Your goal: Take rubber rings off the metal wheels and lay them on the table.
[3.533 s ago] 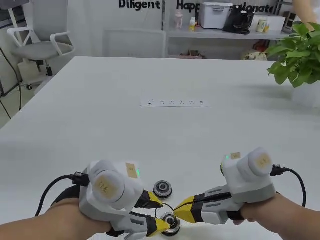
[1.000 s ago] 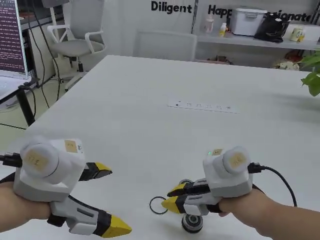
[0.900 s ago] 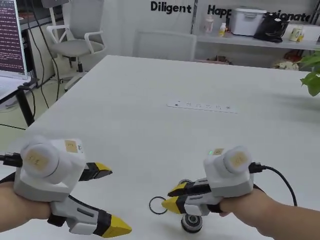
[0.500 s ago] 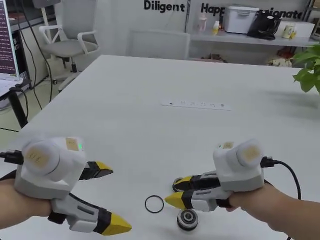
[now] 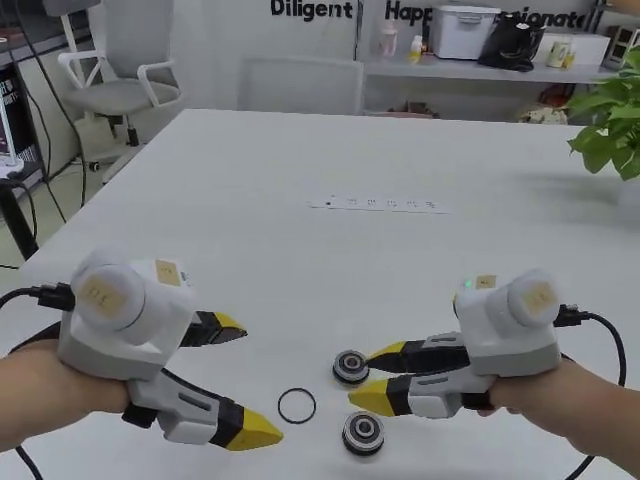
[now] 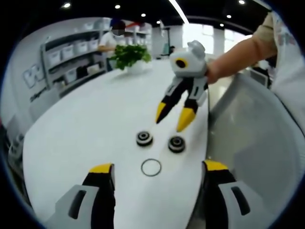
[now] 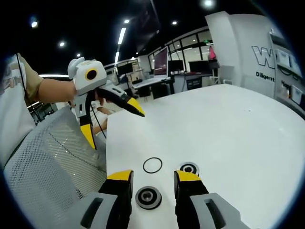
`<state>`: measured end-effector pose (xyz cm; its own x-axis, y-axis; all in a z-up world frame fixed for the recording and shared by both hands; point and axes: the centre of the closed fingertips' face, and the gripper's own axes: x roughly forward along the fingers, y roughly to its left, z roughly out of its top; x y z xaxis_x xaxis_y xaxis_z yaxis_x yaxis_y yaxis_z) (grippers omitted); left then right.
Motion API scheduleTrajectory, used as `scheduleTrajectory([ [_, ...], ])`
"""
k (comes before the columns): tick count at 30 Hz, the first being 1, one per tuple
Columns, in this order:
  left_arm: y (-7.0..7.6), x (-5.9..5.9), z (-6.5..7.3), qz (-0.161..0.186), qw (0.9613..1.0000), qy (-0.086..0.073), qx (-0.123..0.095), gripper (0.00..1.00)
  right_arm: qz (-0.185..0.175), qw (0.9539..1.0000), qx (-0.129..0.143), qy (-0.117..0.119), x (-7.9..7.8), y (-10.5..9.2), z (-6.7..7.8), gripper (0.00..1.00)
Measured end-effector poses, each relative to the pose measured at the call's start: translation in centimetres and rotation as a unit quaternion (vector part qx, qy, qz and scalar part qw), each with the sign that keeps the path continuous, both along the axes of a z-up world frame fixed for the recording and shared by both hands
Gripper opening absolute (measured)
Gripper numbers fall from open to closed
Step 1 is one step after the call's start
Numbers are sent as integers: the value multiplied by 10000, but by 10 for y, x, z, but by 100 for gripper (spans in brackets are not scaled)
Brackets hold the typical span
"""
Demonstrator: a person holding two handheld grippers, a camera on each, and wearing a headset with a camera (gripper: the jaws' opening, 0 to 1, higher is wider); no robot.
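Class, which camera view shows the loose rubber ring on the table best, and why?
The left gripper view: the rubber ring lies whole and central, just ahead of its fingers. The head view shows it small; the right gripper view, beyond a wheel.

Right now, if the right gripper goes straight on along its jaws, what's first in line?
Probably the nearer metal wheel, framed between the open jaws of the right gripper in its own view. If it clears that, the loose rubber ring lies next. Height unclear.

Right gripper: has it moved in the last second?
Yes: the right gripper has pulled back rightward from the rubber ring, uncovering the far wheel.
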<state>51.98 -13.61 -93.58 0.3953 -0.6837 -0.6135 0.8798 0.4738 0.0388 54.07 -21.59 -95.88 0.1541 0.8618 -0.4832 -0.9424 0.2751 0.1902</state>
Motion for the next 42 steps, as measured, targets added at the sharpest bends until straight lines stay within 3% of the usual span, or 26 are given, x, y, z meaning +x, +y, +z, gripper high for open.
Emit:
scheduleTrajectory([
  [13, -25, 7, -6, -268, 9996, 44, 72, 70, 93, 10000, -4, -24, -3, -13, -6, 37],
  [42, -69, -2, -40, -748, 9963, 324, 275, 50, 485, 9982, -354, -38, -22, -24, -39, 37],
])
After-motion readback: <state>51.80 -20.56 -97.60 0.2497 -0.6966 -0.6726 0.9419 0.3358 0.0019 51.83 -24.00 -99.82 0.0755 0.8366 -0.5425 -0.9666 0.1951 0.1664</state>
